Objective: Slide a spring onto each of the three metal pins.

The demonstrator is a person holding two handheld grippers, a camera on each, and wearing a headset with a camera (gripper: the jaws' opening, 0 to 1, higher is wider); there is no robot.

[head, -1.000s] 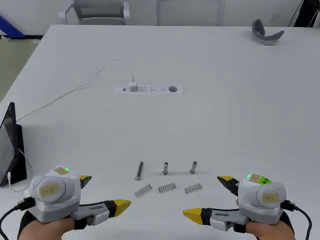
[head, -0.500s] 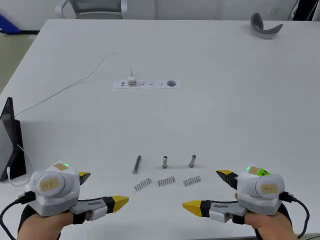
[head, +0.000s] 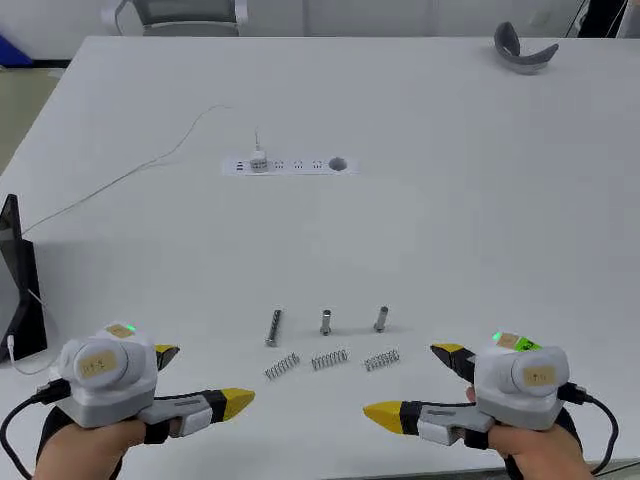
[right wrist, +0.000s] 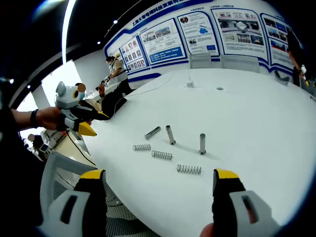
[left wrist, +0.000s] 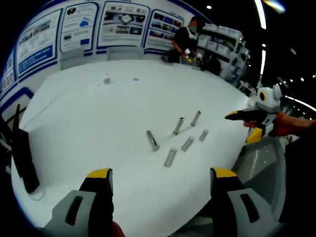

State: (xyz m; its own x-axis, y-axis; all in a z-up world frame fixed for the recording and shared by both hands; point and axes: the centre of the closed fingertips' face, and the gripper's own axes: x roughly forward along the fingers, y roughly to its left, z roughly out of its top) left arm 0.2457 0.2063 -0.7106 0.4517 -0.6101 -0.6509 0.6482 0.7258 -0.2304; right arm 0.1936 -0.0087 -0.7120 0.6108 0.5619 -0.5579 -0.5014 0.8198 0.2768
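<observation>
Hovering near the front edge of the white table (head: pixel 450 200), the left gripper (head: pixel 203 378) and right gripper (head: pixel 412 381) point inward toward each other, one on each side of the parts. Neither touches any part. Both have their yellow-tipped jaws spread wide with nothing between them, and both gripper views show the same wide, empty gap. A hand holds each one.

Three metal pins sit in a row between the grippers and a little beyond them. The left pin (head: pixel 274 327) lies on its side. The middle pin (head: pixel 326 321) and right pin (head: pixel 381 318) stand upright.

A second row lies just nearer the person: left spring (head: pixel 282 366), middle spring (head: pixel 329 359), right spring (head: pixel 381 359). Each lies flat on the table just beside its pin, not touching it. None is on a pin, and the springs are apart from one another.

Farther out at mid-table is a white power strip (head: pixel 288 165) with a plug in it. A thin cable (head: pixel 130 175) runs off to the left. A grey curved object (head: pixel 525 50) sits at the far right corner. A dark screen (head: pixel 15 270) stands at the left edge.
</observation>
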